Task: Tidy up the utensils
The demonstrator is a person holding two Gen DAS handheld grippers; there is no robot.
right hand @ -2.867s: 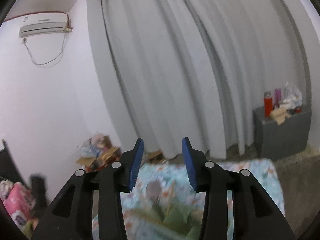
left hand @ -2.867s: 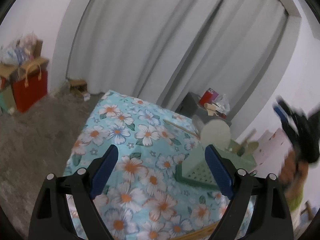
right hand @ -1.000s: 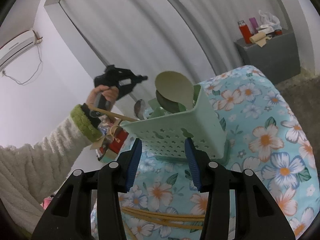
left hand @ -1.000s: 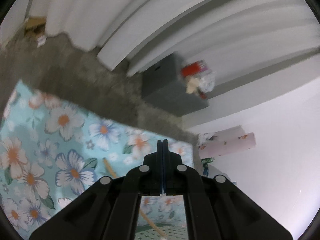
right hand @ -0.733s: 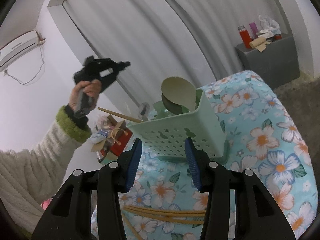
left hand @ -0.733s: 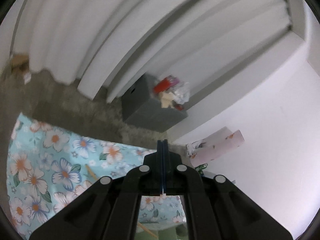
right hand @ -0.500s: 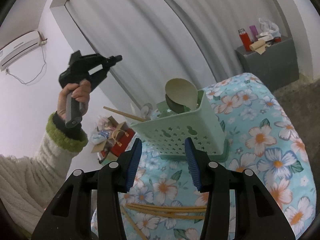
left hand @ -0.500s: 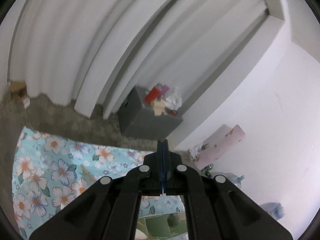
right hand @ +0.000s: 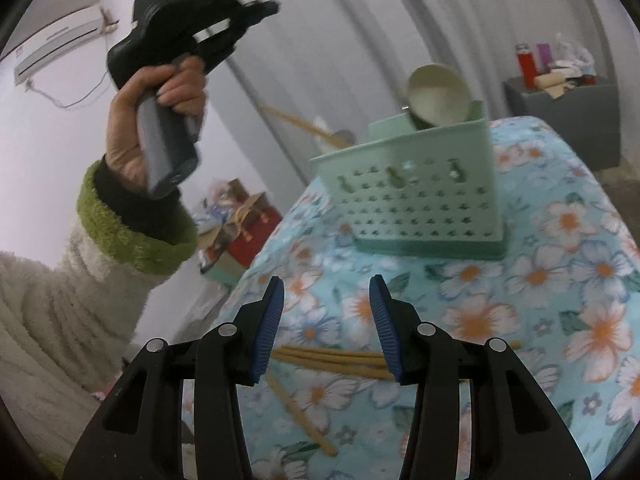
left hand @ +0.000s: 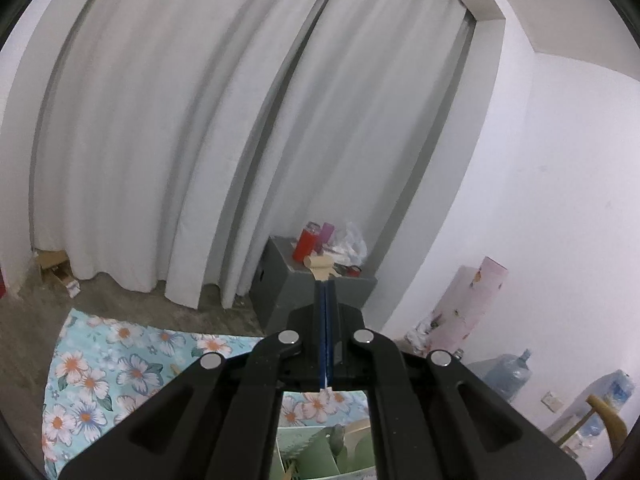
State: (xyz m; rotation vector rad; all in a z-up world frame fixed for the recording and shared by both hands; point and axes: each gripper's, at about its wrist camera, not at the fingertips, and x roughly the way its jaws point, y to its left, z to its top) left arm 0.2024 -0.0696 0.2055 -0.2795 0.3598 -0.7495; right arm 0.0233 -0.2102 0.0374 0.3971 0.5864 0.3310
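right tongs (right hand: 326,322) half open and empty, low over the floral surface (right hand: 560,280), pointing at loose chopsticks (right hand: 332,360) just beyond the tips. long axis crosswise to the tongs, one stray stick (right hand: 300,416) angled toward the camera. green caddy (right hand: 412,196) farther back, already holding a spoon (right hand: 436,92) and other utensils. left tongs (right hand: 192,32) raised high beside it, pressed shut on nothing. right hand plainly nearer; likely a pickup needing the pads turned square across the sticks.
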